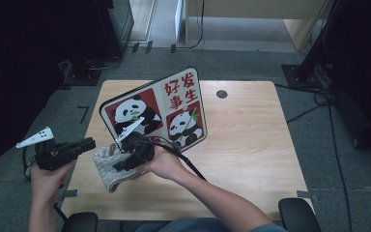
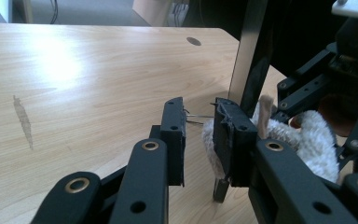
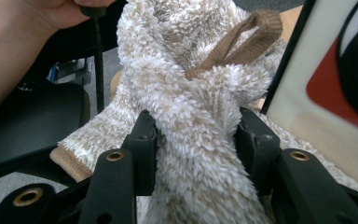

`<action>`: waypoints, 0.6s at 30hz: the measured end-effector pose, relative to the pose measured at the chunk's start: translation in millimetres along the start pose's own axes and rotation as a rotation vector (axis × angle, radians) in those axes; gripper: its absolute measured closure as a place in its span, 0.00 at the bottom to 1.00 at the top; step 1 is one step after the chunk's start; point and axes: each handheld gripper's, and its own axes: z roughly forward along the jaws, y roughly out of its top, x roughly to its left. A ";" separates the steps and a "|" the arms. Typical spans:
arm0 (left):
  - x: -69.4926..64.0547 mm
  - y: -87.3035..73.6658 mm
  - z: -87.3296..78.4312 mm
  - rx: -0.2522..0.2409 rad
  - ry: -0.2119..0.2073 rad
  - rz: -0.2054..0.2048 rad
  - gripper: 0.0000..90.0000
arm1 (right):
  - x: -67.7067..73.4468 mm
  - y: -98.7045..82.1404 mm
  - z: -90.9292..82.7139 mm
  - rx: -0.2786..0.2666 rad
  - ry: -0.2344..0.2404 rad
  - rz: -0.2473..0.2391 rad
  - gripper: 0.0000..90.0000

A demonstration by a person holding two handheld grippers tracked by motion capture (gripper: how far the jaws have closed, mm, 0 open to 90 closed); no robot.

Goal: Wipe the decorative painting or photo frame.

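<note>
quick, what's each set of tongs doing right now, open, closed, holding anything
Left tongs: shut on the lower corner of the panda board, holding it upright.
Right tongs: shut on the fluffy towel.

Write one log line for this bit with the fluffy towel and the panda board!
right hand-held gripper: shut on fluffy towel | left hand-held gripper: nothing clearly gripped, towel just beyond | panda board: tilted, lower edge on table behind towel
</note>
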 end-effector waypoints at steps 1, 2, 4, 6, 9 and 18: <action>-0.5 0.3 0.3 0.003 -0.001 0.000 0.82 | -0.4 -1.8 0.8 0.003 0.000 0.001 0.63; -0.7 0.6 0.8 0.005 -0.005 0.002 0.82 | -0.5 -3.3 1.9 0.004 0.001 0.004 0.63; -1.8 1.1 1.8 0.007 -0.004 0.000 0.82 | -1.2 -6.6 3.8 0.007 0.001 0.009 0.63; -2.7 1.8 2.6 0.014 -0.006 0.006 0.82 | -1.5 -9.8 5.8 0.006 0.002 0.016 0.63; -5.1 3.4 4.7 0.021 -0.009 0.016 0.82 | -2.6 -14.8 8.4 0.009 0.004 0.022 0.63; -13.6 9.1 11.4 0.039 -0.027 0.045 0.81 | -6.9 -29.1 13.4 0.001 0.006 0.027 0.63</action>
